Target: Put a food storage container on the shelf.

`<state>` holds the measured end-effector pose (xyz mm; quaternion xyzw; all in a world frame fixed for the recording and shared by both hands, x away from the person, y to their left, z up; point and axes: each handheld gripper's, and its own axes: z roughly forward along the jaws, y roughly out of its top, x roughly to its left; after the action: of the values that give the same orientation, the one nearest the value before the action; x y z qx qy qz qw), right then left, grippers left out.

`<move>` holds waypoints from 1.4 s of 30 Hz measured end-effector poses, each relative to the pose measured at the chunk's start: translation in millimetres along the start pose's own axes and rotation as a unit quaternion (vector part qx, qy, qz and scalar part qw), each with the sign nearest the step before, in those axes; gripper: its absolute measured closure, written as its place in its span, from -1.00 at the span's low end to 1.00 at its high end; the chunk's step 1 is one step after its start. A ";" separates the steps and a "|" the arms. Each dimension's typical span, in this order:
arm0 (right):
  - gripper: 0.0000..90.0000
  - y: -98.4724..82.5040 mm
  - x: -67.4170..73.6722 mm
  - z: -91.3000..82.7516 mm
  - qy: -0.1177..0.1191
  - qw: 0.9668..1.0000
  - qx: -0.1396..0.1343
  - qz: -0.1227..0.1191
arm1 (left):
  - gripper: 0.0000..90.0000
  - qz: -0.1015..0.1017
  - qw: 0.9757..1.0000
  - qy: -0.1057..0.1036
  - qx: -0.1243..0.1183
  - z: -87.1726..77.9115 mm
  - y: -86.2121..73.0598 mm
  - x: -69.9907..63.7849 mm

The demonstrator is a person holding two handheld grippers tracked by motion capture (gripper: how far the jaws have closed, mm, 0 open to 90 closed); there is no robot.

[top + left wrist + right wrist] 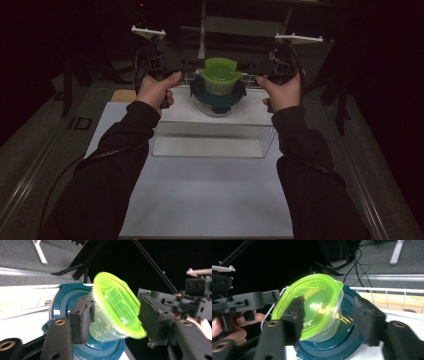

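- Nearest to me, the person's two dark sleeves reach forward over the white desk [210, 200], one hand on each tool.
- Past the forearms stands one clear wire-sided rack [210, 137] with a white top, raised above the desk.
- On that top, between the two hands, sits the stack being worked on: one small clear tub with a green lid [220, 75] resting on one larger bowl with a blue lid [218, 96].
- The left hand-held gripper [192, 64] comes in from the left of the stack; in the left gripper view its jaws stand spread on either side of the small tub [112, 312], one pad very near its wall, neither pressing on it as far as I can tell.
- The right hand-held gripper [250, 65] comes in from the other side; in the right gripper view its jaws are also spread, with the green-lidded tub [312, 307] between them and a clear gap at the far pad.
- My reading: the small tub has been set down on the blue lid [337, 345] and both tools are letting go, so this is the release step.
- The next move calls for drawing both tools straight back and apart, without clipping the green rim, since the light tub could be nudged off the blue lid.
- Count: two hand-held grippers, two lidded containers, one rack, one desk.
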<state>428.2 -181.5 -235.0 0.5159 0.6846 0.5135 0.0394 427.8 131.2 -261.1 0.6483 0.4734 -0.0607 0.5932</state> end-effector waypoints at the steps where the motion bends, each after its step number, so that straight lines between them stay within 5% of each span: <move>1: -0.14 -0.9 0.0 -1.8 0.003 1.000 -0.002 -0.001 | -0.21 0.007 1.000 -0.018 -0.002 -2.7 -2.1 -0.4; 6: -0.43 -10.6 -1.3 -11.2 0.023 0.999 -0.005 -0.021 | -0.48 0.036 0.999 -0.032 -0.004 -9.5 -11.9 -7.9; 10: -0.46 -21.8 -1.4 -17.9 0.041 0.999 -0.006 -0.028 | -0.69 0.060 0.997 -0.038 -0.002 -13.8 -23.8 -13.5; 19: -0.46 -49.2 1.5 -25.6 0.043 0.997 -0.003 -0.066 | -0.74 0.102 0.994 -0.034 -0.015 -25.4 -56.3 -19.9; 26: -0.45 -86.4 -5.4 -27.1 0.033 0.995 0.000 -0.097 | -0.74 0.138 0.990 -0.026 -0.024 -34.7 -98.3 -20.2; 36: -0.53 -132.6 -15.0 -23.3 0.044 0.992 0.009 -0.120 | -0.74 0.170 0.985 -0.008 -0.013 -37.6 -139.3 -13.2; 42: -0.53 -161.2 -22.4 -19.0 0.047 0.991 0.017 -0.127 | -0.74 0.186 0.982 -0.017 0.003 -33.8 -167.9 -7.1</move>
<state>320.2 -201.3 -356.6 0.4005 0.7542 0.5166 0.0629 292.4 129.7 -366.2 0.7255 0.3345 0.0381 0.6003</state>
